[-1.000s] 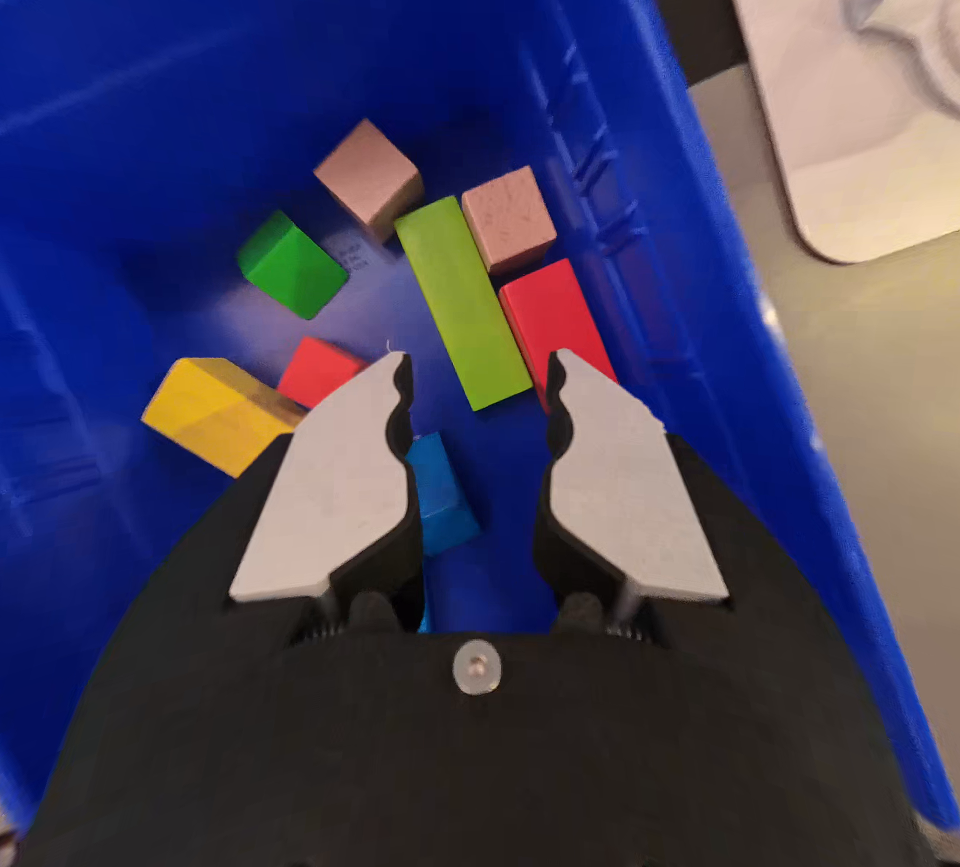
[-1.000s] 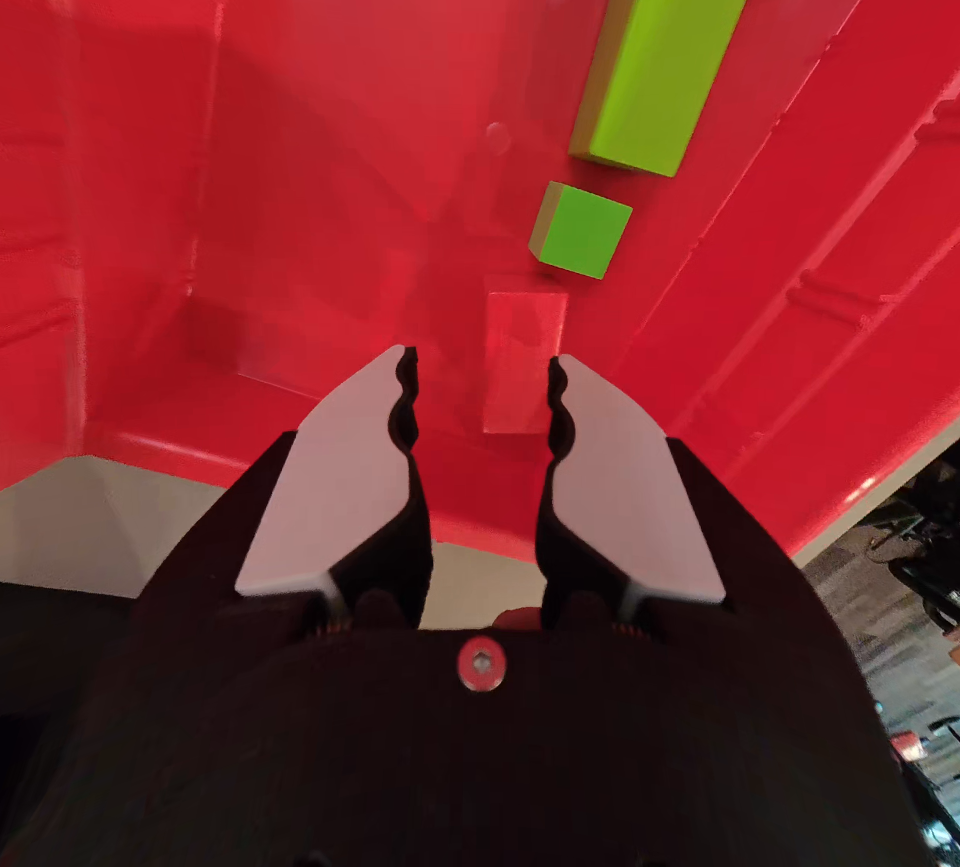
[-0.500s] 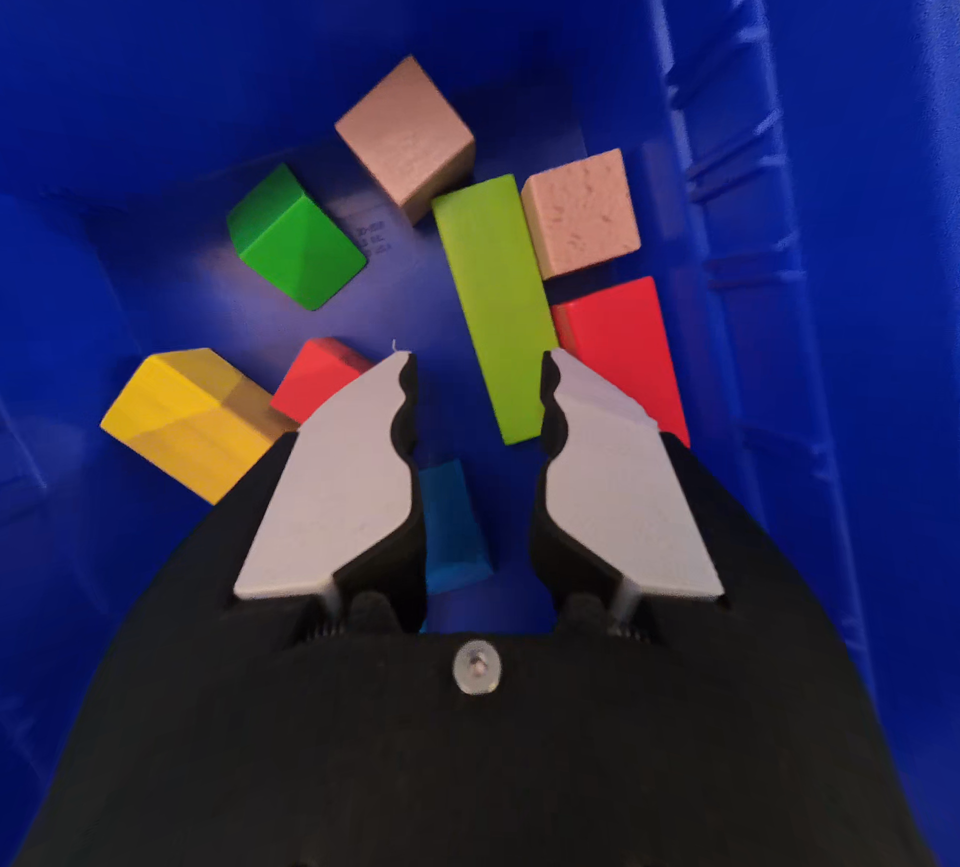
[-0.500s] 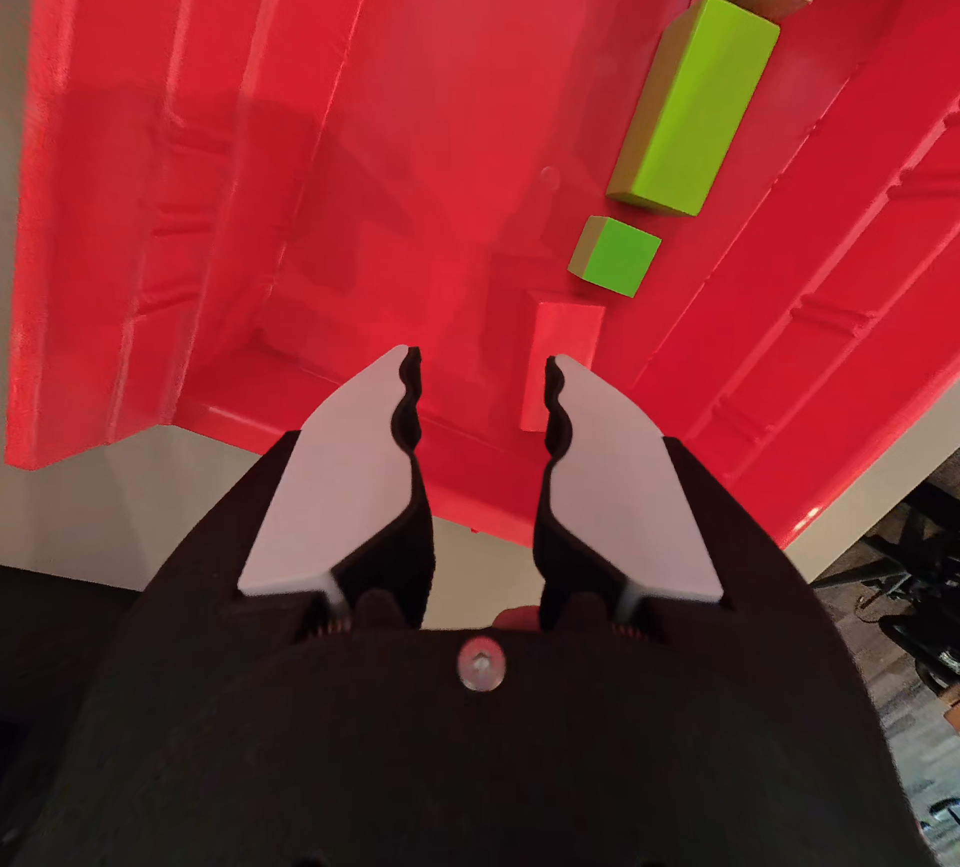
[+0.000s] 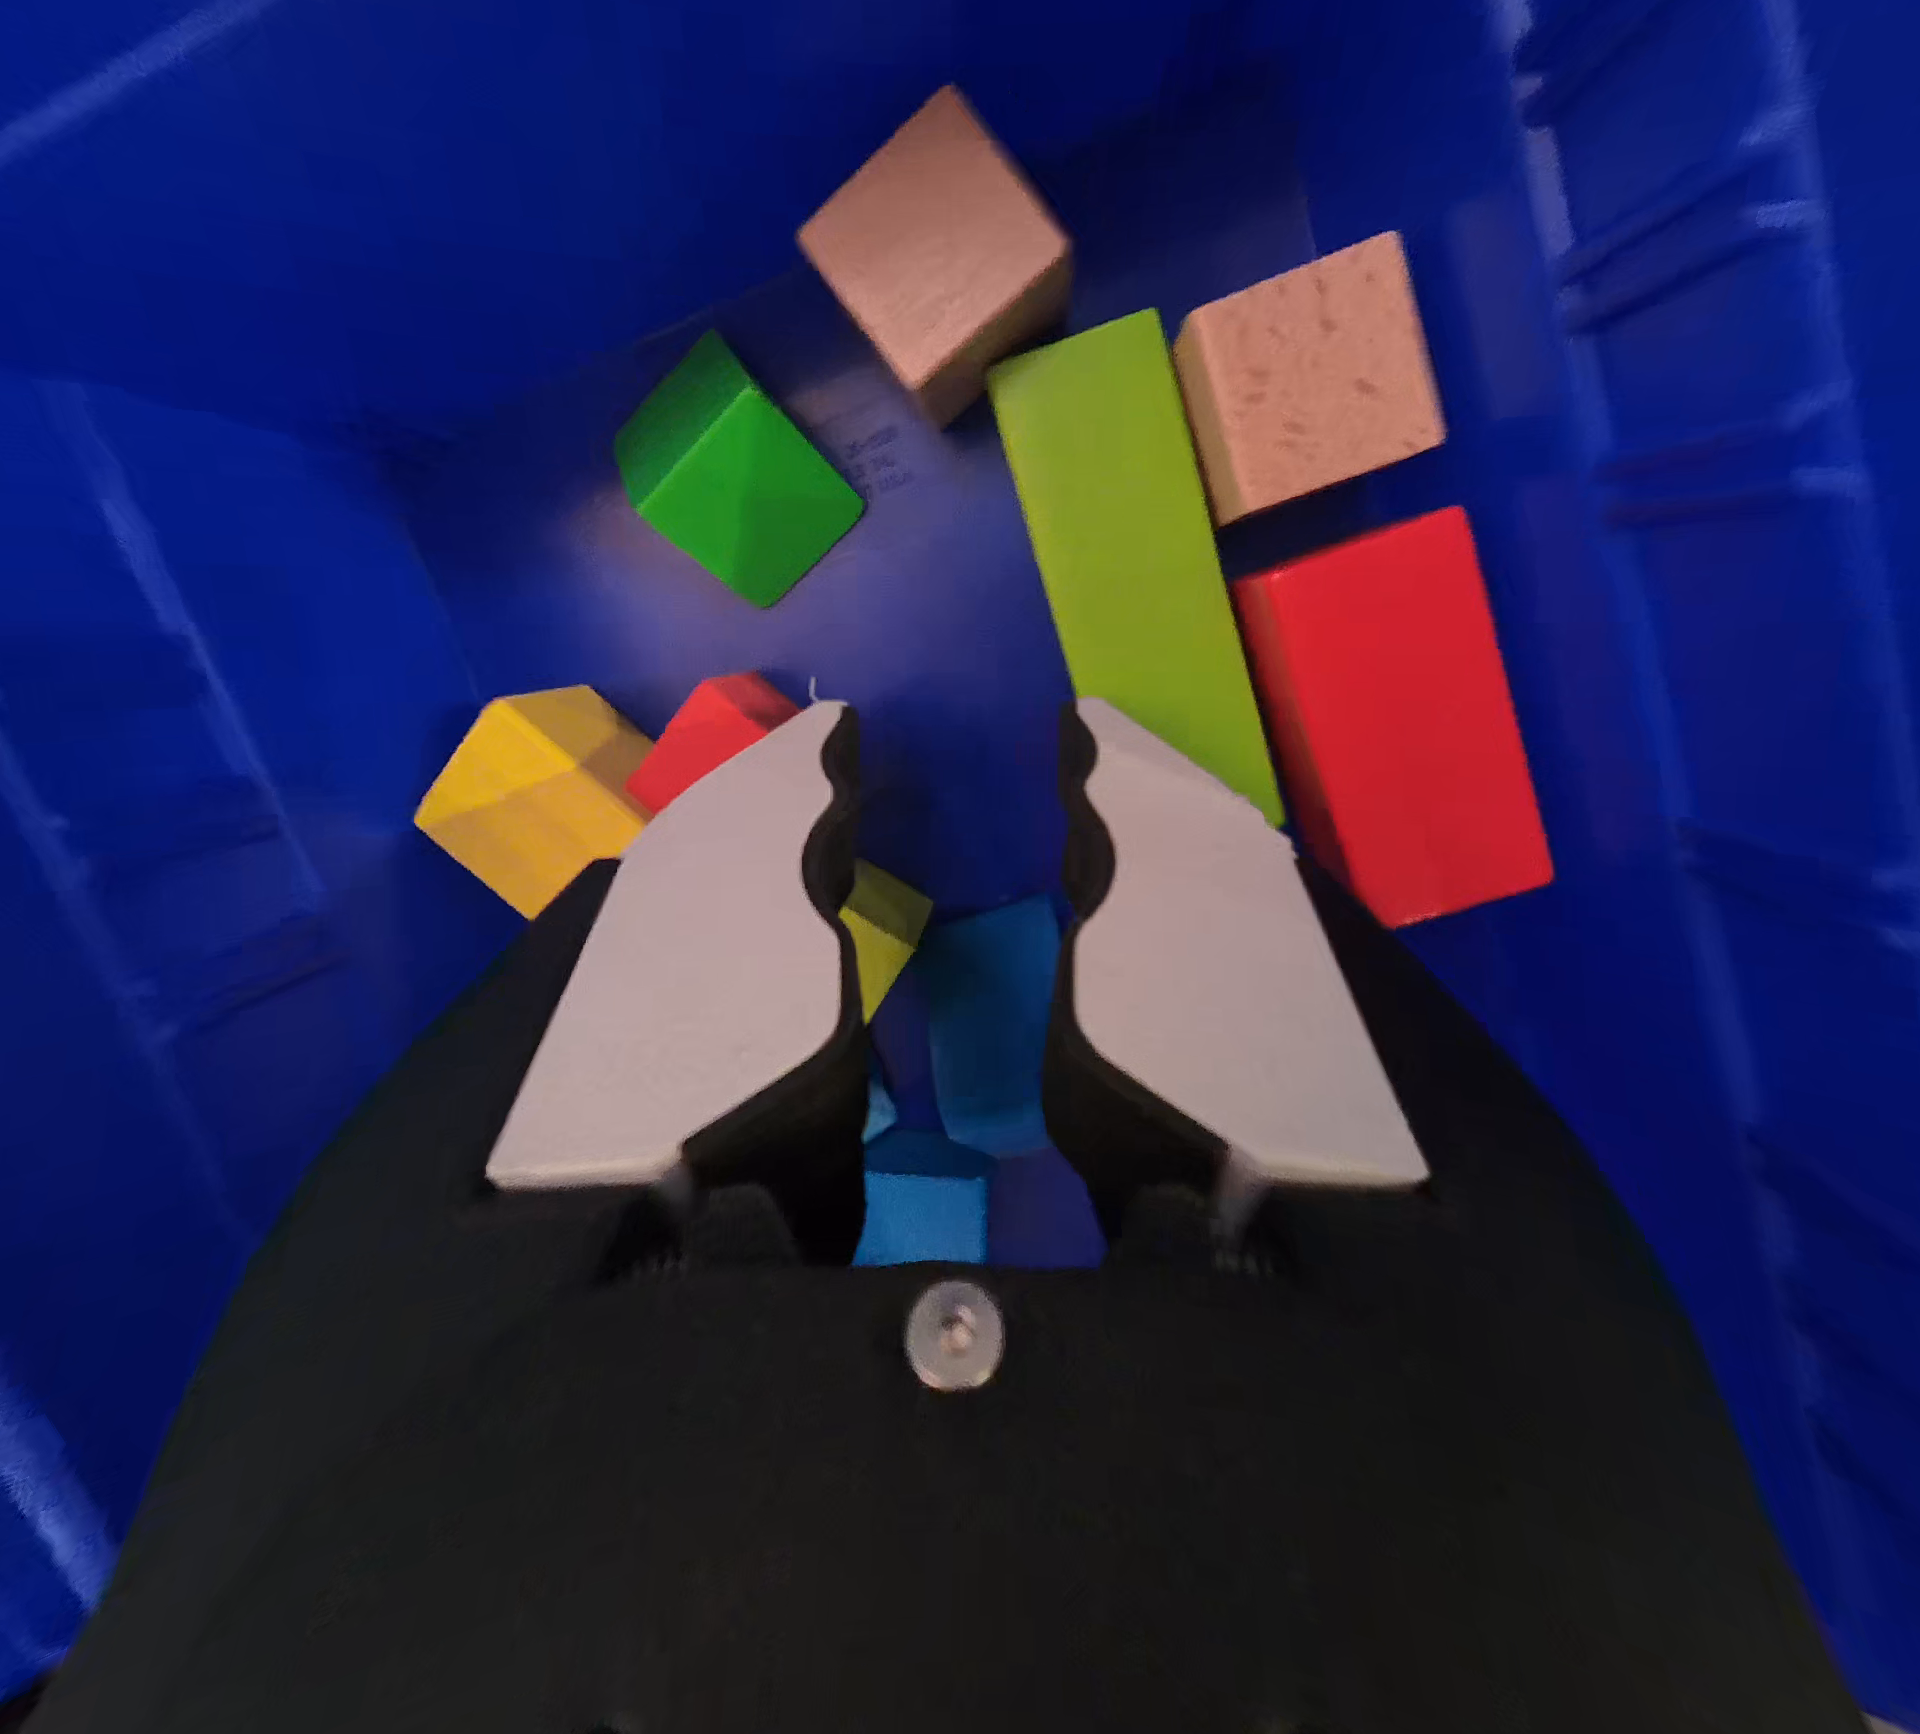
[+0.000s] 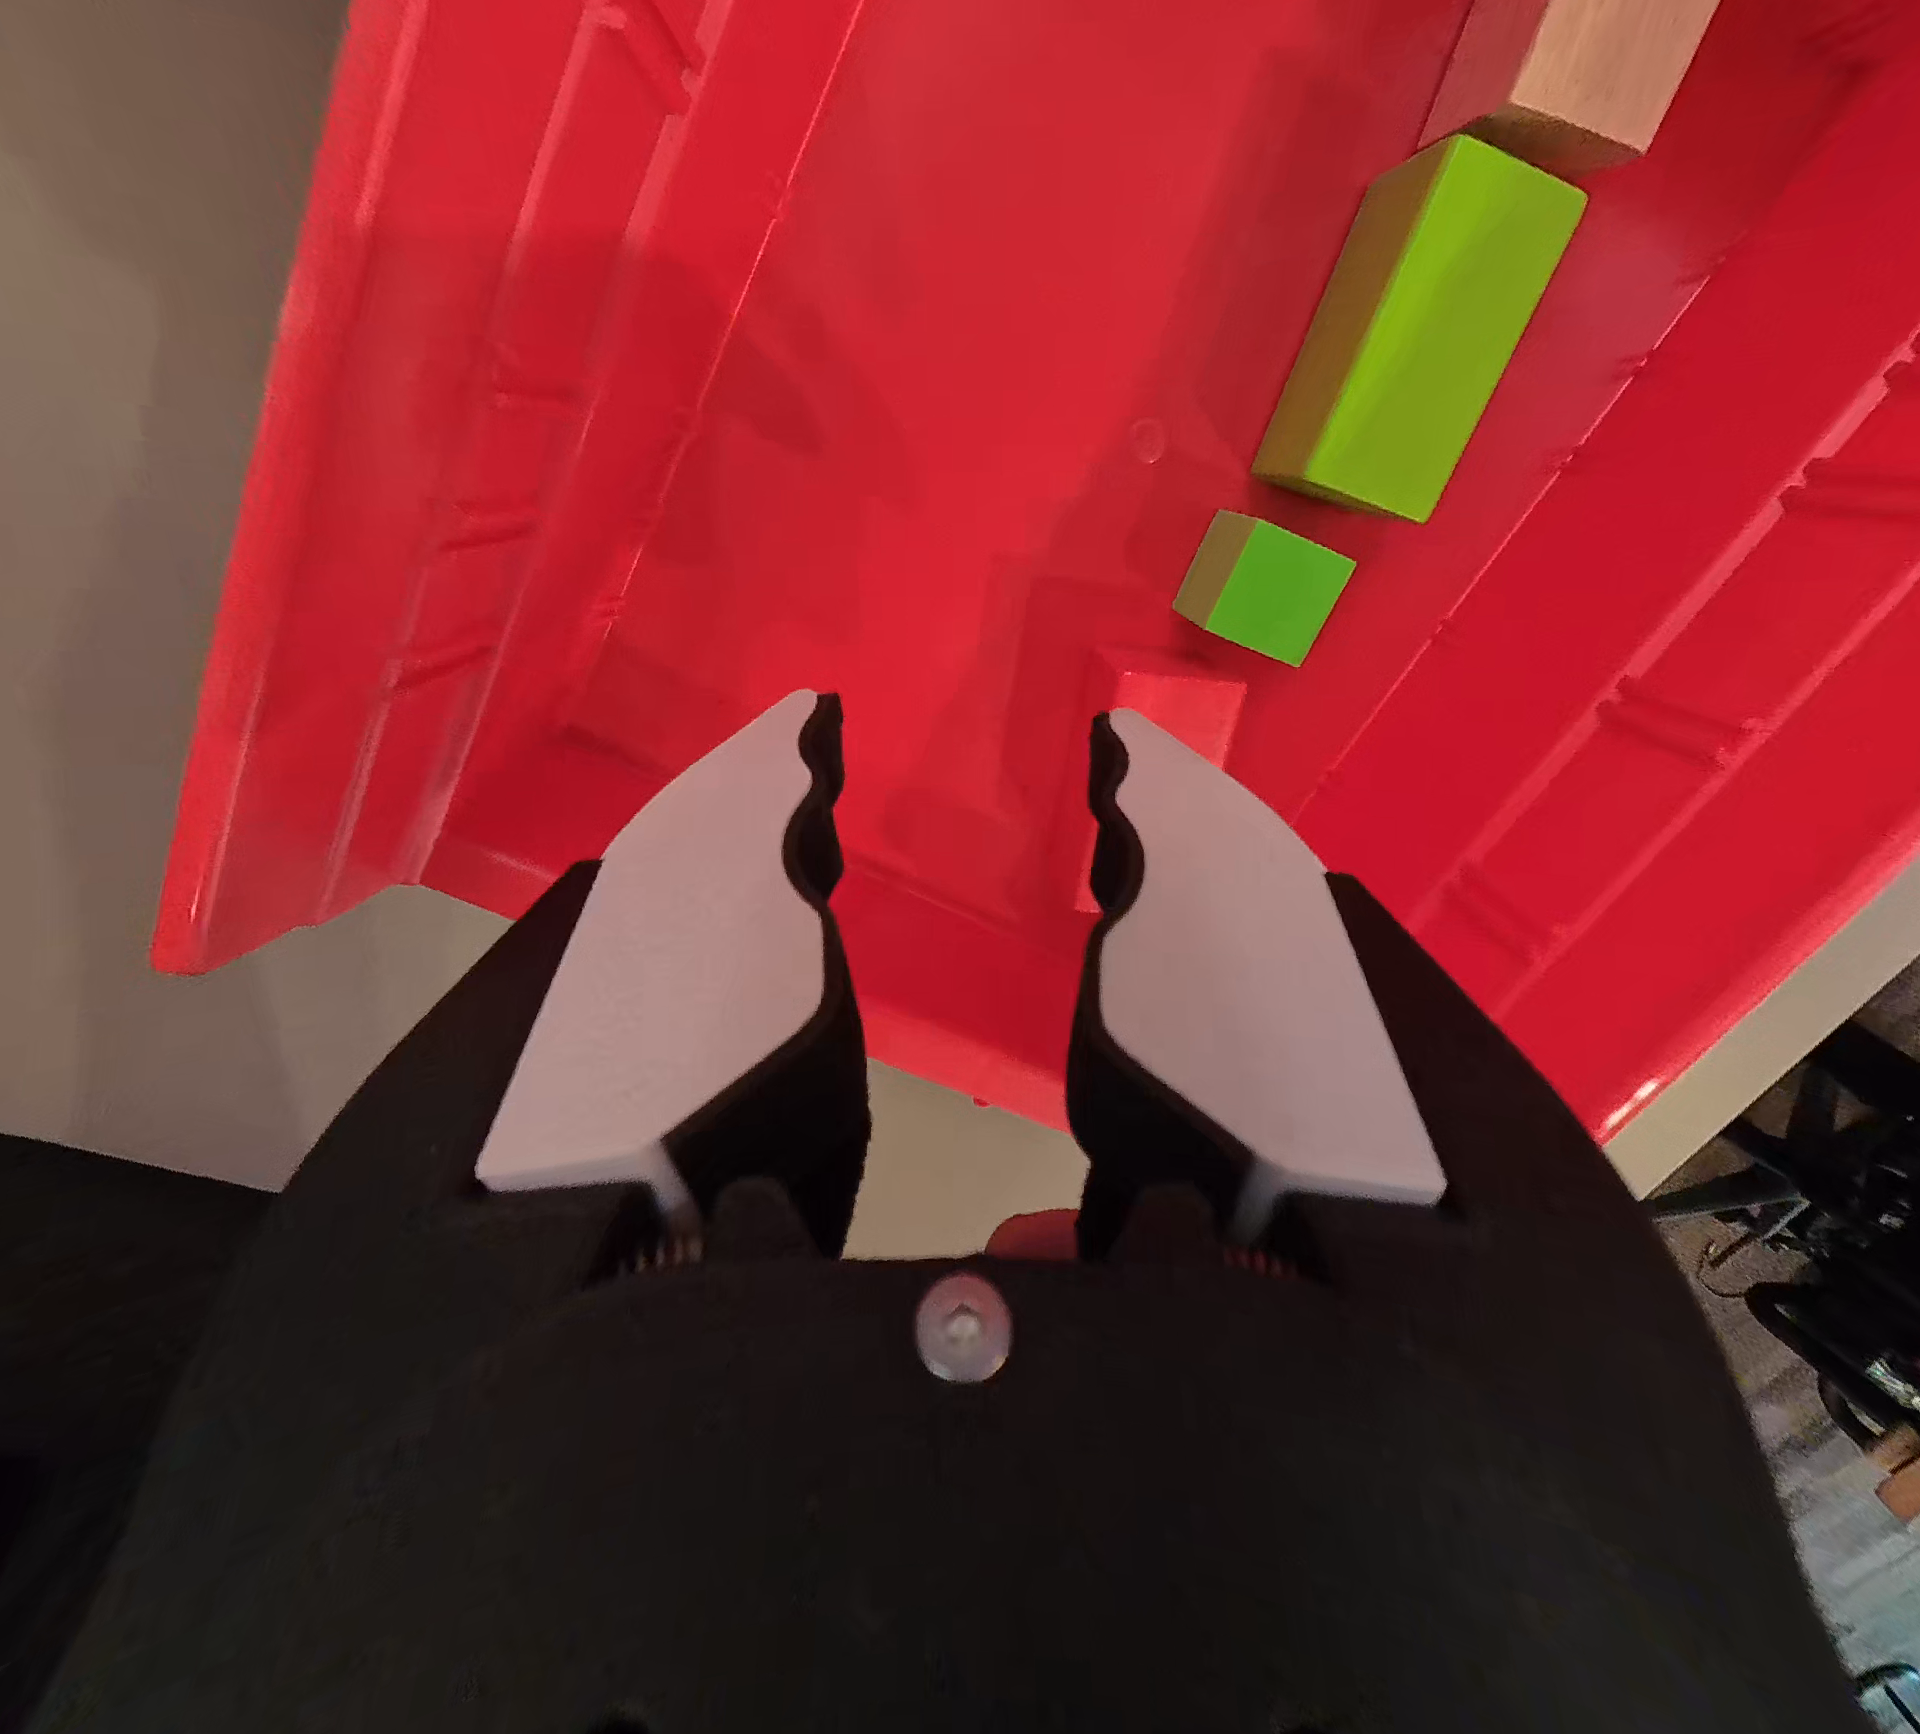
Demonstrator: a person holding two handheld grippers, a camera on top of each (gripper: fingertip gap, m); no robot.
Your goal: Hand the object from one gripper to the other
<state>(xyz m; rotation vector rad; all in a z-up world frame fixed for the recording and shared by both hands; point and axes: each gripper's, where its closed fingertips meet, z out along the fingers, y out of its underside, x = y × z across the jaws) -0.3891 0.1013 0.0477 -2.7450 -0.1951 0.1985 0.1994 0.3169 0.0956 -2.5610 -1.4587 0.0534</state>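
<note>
Inside the blue bin (image 5: 312, 334): a long lime-green block (image 5: 1127, 541) lying flat, its near end hidden behind the right finger (image 5: 1226, 978) of the left gripper (image 5: 956, 728); touching its right side, a pale wooden cube (image 5: 1309, 375) and, nearer, a red block (image 5: 1392, 708); at its far end, a second wooden cube (image 5: 935, 245) turned on the diagonal. Left of the lime-green block, well apart, a dark green faceted block (image 5: 743, 479); nearer and farther left, a yellow block (image 5: 520, 791) and a small red piece (image 5: 717, 728), both partly cut off by the left finger. Left gripper partly open, nothing between its tips; deep between the fingers, only slivers of blue blocks (image 5: 987, 1019) and a yellow-green corner (image 5: 883, 926), shapes hard to make out, whole view blurred. Right gripper (image 6: 964, 718) likewise partly open and bare, over the red bin (image 6: 727, 230). In that bin, in a row: wooden block (image 6: 1600, 11), lime-green block (image 6: 1434, 334), small green cube (image 6: 1278, 588), and a red block (image 6: 1174, 718) barely distinct from the bin floor, partly behind the right finger. Grey bench (image 6: 125, 437) left of the red bin.
</note>
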